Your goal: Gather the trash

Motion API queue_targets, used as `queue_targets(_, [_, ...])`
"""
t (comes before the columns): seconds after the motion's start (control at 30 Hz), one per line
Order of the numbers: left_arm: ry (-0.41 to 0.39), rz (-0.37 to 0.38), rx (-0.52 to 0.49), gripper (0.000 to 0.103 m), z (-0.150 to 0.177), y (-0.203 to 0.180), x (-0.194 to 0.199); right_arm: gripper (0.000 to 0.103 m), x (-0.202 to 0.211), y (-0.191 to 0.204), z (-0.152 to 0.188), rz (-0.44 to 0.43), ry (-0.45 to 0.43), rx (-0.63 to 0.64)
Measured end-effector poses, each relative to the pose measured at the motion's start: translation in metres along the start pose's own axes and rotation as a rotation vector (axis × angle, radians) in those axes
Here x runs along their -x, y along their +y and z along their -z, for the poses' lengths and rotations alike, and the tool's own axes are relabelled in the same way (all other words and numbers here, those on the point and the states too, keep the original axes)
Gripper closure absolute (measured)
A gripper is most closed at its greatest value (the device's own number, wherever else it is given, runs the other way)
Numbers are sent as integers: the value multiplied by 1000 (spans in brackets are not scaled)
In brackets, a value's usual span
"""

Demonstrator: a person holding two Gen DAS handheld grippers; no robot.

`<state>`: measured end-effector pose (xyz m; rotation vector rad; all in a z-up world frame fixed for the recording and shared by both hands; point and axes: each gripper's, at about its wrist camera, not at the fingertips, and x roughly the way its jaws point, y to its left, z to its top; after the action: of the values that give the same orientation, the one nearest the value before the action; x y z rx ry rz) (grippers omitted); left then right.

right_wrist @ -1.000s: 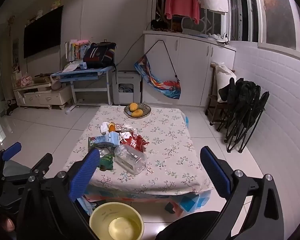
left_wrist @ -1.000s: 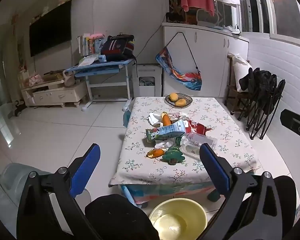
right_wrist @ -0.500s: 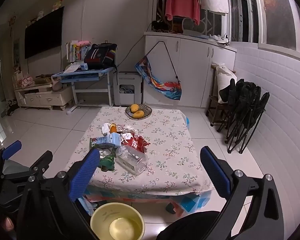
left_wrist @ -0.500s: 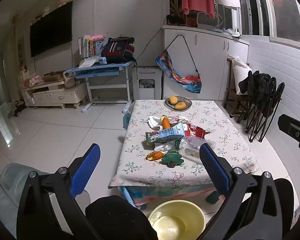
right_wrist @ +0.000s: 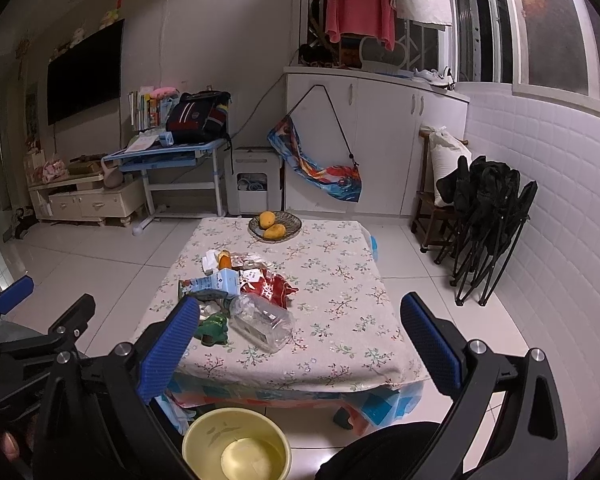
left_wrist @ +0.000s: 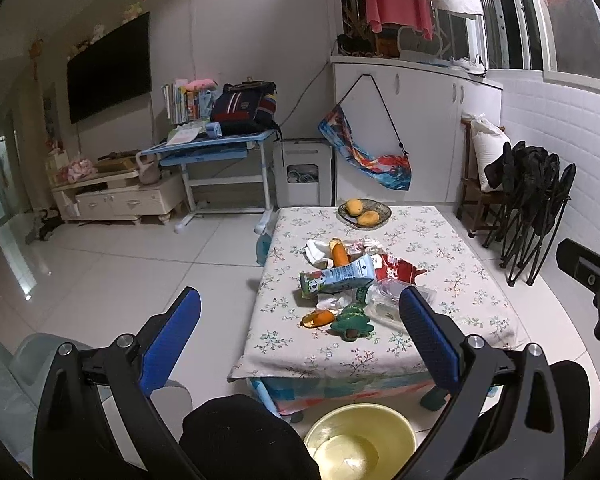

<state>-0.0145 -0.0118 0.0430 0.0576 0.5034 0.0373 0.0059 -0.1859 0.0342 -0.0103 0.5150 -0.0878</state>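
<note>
Nothing picked up yet: left gripper (left_wrist: 300, 328) and right gripper (right_wrist: 300, 328) hang spread and empty short of the table (right_wrist: 340, 344), so next is reaching the trash pile (right_wrist: 244, 292) by its near-left edge.

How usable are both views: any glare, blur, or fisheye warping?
Left wrist: sharp, dim indoor light, glare patch on the floor, strong fisheye bending of the walls, black vignette corners. Right wrist: equally sharp, the table evenly lit, the window dark, the tiled wall curved by distortion.

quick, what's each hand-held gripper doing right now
Left hand-held gripper: open, holding nothing, short of the table.
Right hand-held gripper: open, holding nothing, also short of the table.
</note>
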Motion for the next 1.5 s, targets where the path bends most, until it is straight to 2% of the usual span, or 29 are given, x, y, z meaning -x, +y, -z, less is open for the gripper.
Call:
queue_targets(0.6, [-17, -32, 0, 7, -2, 6, 12, 7, 3, 2, 2, -35, -48, -16])
queue_targets(1.5, [-18, -29, -1, 7, -4, 5, 13, 7, 4, 0, 4, -53, -78, -28])
